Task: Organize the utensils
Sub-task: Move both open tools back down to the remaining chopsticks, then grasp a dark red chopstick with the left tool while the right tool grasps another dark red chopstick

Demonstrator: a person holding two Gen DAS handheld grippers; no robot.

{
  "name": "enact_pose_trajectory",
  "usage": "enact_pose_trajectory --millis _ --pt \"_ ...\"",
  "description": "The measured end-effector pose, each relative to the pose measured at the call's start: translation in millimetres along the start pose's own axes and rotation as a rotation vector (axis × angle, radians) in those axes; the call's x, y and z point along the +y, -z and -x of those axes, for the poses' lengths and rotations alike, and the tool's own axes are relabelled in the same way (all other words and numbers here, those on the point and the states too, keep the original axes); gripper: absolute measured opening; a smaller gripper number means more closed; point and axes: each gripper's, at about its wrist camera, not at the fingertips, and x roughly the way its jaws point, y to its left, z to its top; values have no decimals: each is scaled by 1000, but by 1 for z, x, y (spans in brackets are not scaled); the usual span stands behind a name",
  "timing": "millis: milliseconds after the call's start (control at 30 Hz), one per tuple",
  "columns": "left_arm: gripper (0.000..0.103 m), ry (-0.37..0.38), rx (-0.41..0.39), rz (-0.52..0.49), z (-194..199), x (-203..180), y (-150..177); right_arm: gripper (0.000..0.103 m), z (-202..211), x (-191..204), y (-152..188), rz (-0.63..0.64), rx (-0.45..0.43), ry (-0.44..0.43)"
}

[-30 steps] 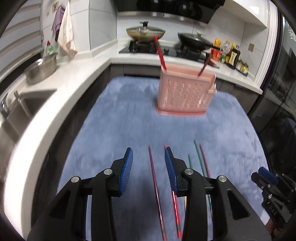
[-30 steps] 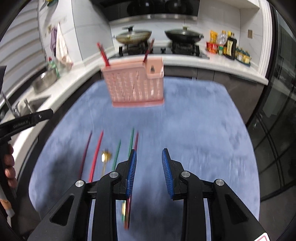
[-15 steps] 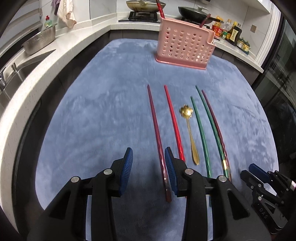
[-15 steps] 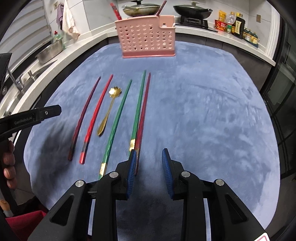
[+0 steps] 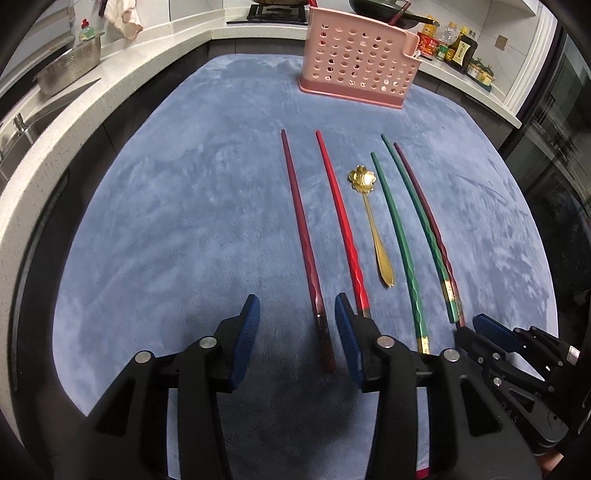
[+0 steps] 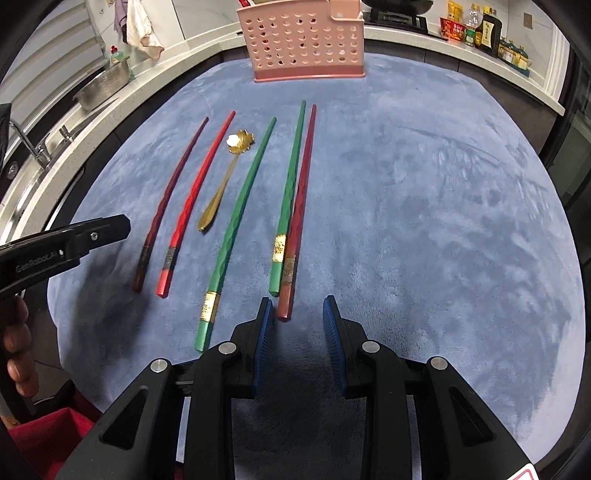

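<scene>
Several chopsticks and a gold spoon (image 5: 373,221) lie side by side on the blue mat (image 5: 184,221). A pink perforated holder (image 5: 356,62) stands at the mat's far edge with two chopsticks in it. My left gripper (image 5: 297,325) hovers low over the near end of the leftmost dark red chopstick (image 5: 301,229). Its jaws are opening and the stick lies between them untouched. My right gripper (image 6: 298,317) stands open just short of the rightmost brown-red chopstick (image 6: 301,195), next to a green chopstick (image 6: 290,192). The holder (image 6: 306,40) also shows in the right wrist view.
A white counter (image 5: 48,147) curves around the mat, with a sink and tap (image 6: 33,147) and a steel bowl (image 5: 70,66) on the left. Bottles (image 6: 484,29) line the back right. A person's fingers (image 6: 18,350) hold the left gripper's handle.
Both grippers have come down and tilted toward the mat, so the near chopstick ends now lie at their tips. The left jaws stand slightly wider than before.
</scene>
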Motion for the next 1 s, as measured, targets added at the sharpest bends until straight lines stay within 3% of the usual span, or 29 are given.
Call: enact_pose_trajectory --millis 167,767,900,1000 --pt "45 13 17 5 -3 1 4 22 1 -7 0 -29 -3 -2" --pt "44 37 95 10 -23 1 13 21 -10 -6 -17 -21 -21 26" --pt "40 28 94 -2 -24 -1 13 17 -11 -6 -20 -23 -20 26" --pt "31 20 90 -7 -25 0 13 15 -12 -6 -20 -24 -20 27"
